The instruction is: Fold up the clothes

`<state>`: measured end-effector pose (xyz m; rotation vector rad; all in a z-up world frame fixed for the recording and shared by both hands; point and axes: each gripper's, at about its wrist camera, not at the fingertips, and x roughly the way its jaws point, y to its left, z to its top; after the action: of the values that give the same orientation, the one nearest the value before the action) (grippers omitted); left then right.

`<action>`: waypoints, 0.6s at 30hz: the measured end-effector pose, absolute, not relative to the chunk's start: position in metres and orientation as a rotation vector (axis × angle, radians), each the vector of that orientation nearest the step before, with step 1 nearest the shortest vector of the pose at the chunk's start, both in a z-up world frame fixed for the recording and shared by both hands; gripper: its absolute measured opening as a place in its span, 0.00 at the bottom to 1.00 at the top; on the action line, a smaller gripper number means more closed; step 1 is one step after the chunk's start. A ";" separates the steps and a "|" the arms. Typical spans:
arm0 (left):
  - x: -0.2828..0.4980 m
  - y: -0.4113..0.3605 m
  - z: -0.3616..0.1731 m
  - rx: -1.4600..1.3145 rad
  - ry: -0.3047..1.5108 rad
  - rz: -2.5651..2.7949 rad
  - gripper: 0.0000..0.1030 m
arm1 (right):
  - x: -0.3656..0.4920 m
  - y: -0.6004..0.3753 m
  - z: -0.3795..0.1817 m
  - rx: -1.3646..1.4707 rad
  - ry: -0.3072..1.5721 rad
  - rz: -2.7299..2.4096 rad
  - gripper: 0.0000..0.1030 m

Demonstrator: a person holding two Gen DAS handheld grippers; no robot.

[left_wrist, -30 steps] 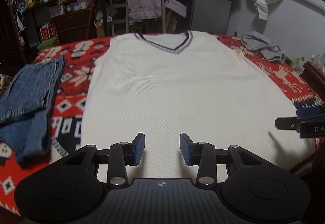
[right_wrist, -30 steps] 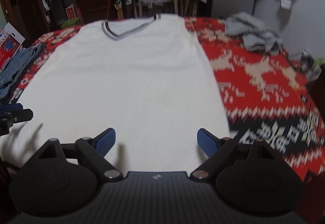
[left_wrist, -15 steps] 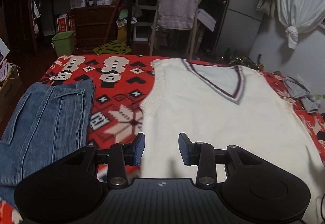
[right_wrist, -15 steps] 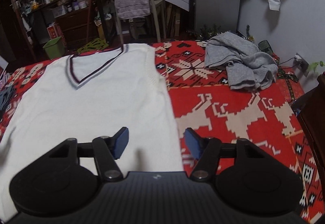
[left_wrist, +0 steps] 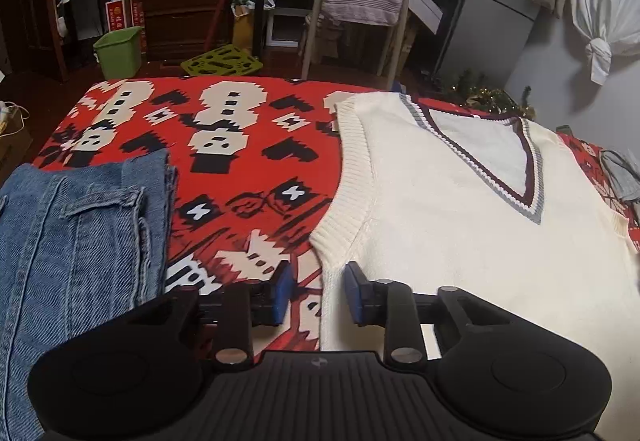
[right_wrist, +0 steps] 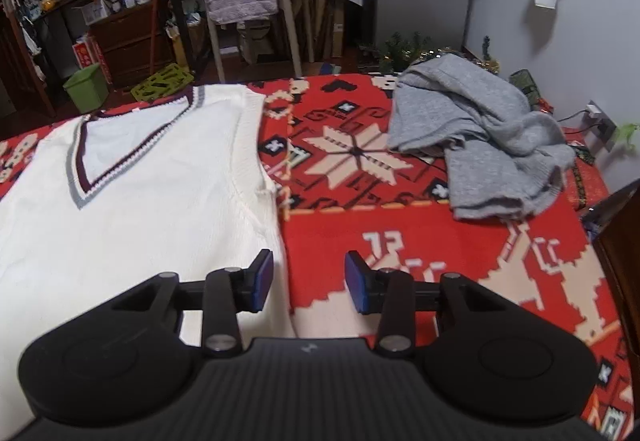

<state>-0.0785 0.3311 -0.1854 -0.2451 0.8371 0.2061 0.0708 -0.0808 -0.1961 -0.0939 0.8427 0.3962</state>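
The cream vest [left_wrist: 460,241] lies spread flat, front up, on the red blanket [left_wrist: 240,161]. Left tool [left_wrist: 318,291] and right tool [right_wrist: 308,283] hover, fingers apart, empty, straddling its 2 side edges. Seemingly lining up side grips; next, pinch each edge cleanly.

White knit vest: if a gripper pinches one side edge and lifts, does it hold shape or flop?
Probably flops: the vest is soft ribbed knit lying flat on the blanket. Likely light, being sleeveless. The open left gripper straddling its edge may drag the rest along.
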 end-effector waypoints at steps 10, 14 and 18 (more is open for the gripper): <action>-0.071 0.325 -0.186 -0.208 0.830 0.174 0.07 | 0.101 -0.063 -0.216 -0.115 0.878 0.427 0.12; -0.073 0.321 -0.184 -0.146 0.810 0.198 0.06 | 0.101 -0.060 -0.217 -0.139 0.861 0.399 0.05; -0.073 0.319 -0.186 -0.081 0.802 0.218 0.06 | 0.104 -0.066 -0.220 -0.112 0.855 0.370 0.05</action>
<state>-0.0726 0.3191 -0.1865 -0.0811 0.8017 0.2178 0.1037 -0.0661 -0.2200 -0.1123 0.8549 0.3704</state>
